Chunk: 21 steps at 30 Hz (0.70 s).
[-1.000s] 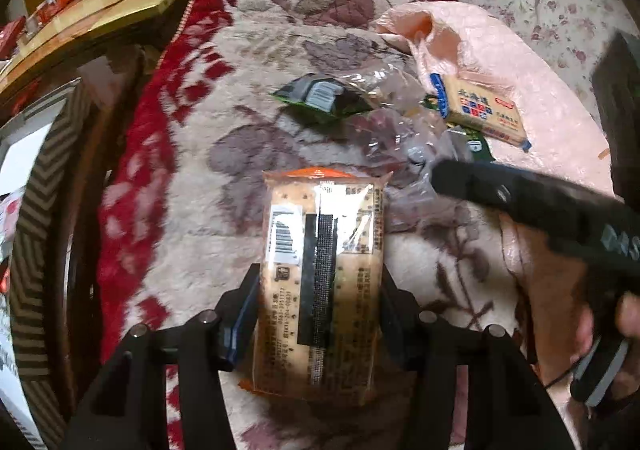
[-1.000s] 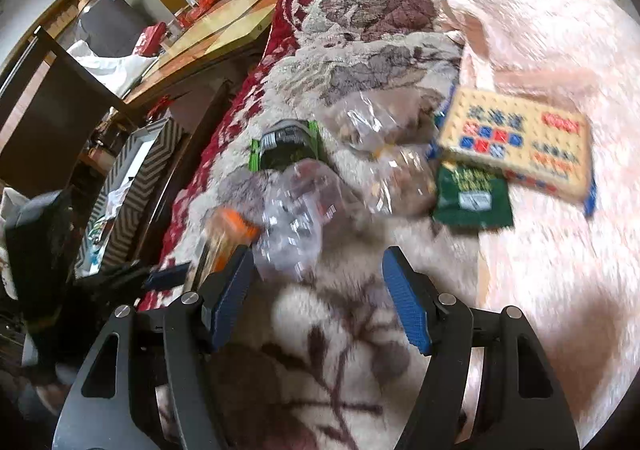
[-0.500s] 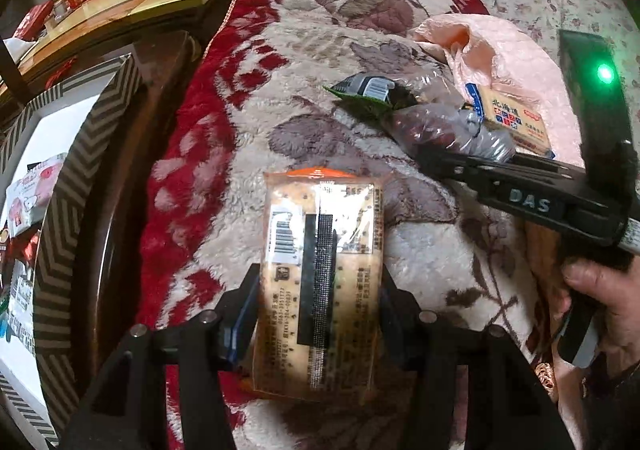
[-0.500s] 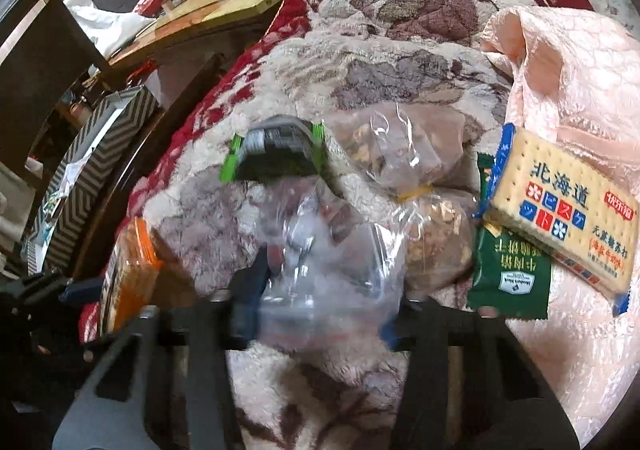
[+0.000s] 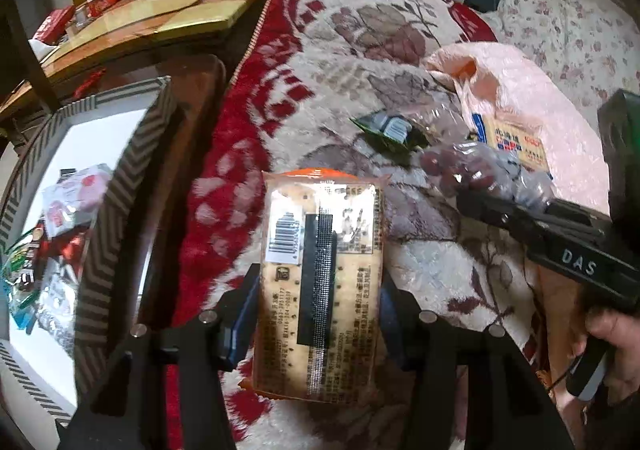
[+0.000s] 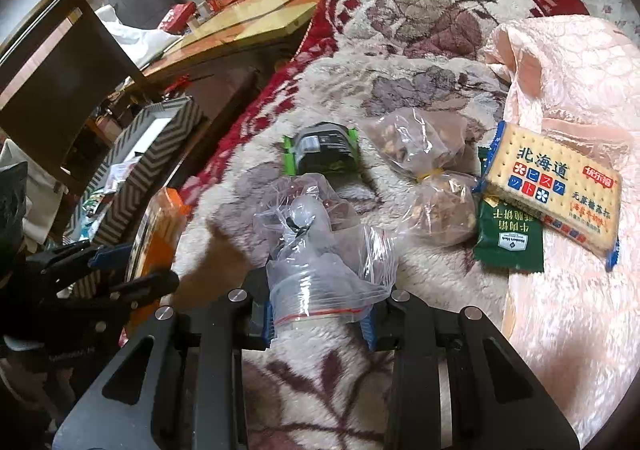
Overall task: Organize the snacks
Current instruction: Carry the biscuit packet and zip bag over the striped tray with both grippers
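Over the blanket (image 6: 420, 62) we had each hand-held gripper clamped: left (image 5: 316, 298) on crackers (image 5: 320, 282), right (image 6: 320, 320), just closed, on a bag (image 6: 324, 250); four snacks lay unsorted.

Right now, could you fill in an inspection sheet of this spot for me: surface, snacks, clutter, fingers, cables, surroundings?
Surface: floral plush blanket, with a pink quilted cloth on its right.
Job's things: orange cracker pack; clear zip bag; tied bags of nuts; cream biscuit pack; dark green packet; green-edged packet.
Clutter: nothing seen beyond the snacks.
Grippers: left gripper fingers clamp the orange cracker pack; right gripper jaws have just been closing, fingers now on the clear zip bag.
Cables: thin cord below the hand.
Surroundings: striped box holding snacks; wooden table.
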### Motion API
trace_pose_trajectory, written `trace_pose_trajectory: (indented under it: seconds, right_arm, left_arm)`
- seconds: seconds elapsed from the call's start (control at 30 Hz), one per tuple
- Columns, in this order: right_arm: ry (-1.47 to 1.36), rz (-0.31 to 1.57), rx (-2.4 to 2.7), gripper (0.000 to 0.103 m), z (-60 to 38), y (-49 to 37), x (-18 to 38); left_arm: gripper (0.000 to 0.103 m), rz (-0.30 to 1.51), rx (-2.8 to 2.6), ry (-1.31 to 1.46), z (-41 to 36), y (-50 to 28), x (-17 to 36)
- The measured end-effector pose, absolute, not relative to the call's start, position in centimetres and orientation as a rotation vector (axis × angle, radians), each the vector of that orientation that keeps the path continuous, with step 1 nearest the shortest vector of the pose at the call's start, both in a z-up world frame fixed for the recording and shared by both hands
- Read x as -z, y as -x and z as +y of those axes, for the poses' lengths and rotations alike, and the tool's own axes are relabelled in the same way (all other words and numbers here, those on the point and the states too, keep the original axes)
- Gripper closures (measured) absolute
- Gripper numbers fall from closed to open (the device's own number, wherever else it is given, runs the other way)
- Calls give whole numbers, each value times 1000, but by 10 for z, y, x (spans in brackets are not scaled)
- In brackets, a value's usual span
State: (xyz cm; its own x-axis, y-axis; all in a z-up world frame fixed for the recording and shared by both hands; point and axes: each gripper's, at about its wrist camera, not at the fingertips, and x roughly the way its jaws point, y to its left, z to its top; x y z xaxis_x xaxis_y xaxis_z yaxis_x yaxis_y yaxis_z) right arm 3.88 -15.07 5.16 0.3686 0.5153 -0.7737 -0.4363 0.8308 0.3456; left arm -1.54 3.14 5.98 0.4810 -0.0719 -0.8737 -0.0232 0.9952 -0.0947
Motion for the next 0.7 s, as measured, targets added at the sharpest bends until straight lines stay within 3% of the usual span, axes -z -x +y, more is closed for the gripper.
trace_pose_trajectory:
  seconds: [0.7]
  right_arm:
    - [-12,998,-712,72,-91,-13,-86]
  left_arm:
    - [47,988,-90,158,87,41,-88]
